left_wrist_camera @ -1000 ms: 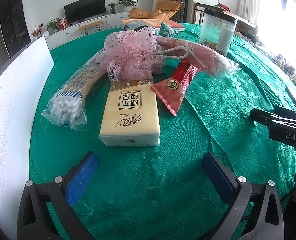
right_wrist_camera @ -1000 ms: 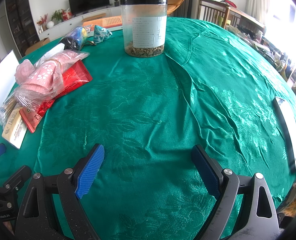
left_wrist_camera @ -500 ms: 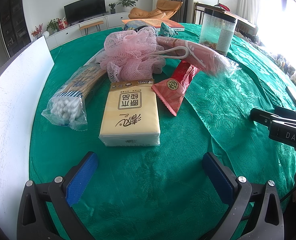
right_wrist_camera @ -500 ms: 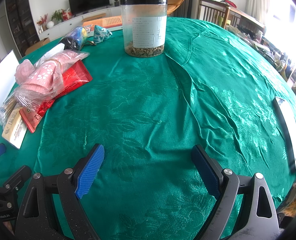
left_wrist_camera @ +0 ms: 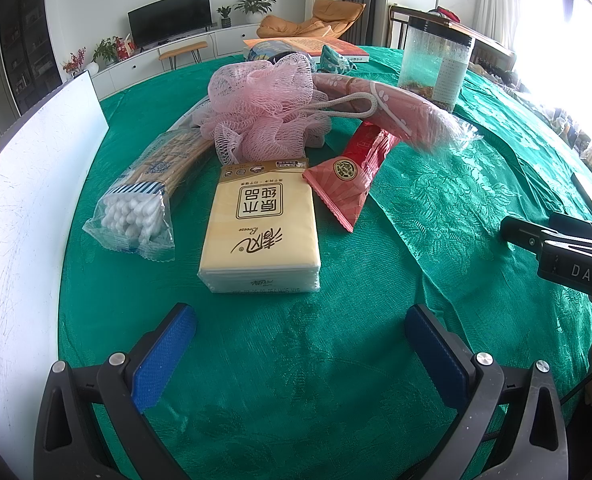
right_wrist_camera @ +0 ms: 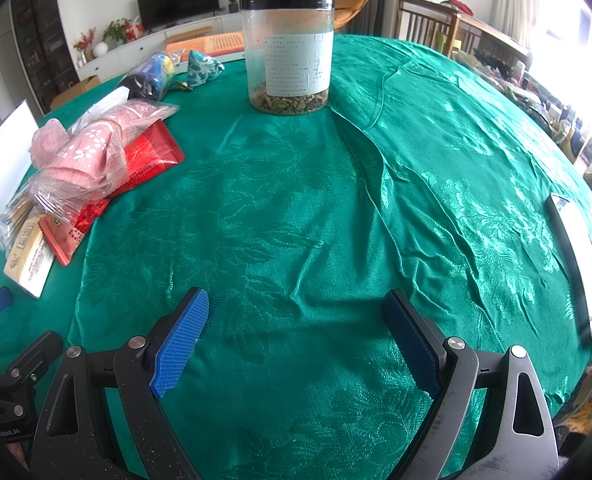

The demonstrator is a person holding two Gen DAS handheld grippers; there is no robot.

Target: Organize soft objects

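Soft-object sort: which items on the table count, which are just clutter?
Job items: pink bath pouf, tissue pack, pink bagged cloth, cotton swab bag.

Lying about: plastic jar, red packet, book, white board.

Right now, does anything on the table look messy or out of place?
Yes: the pink mesh sponge and bagged pink cloth are heaped over a red packet, and the green tablecloth is wrinkled.
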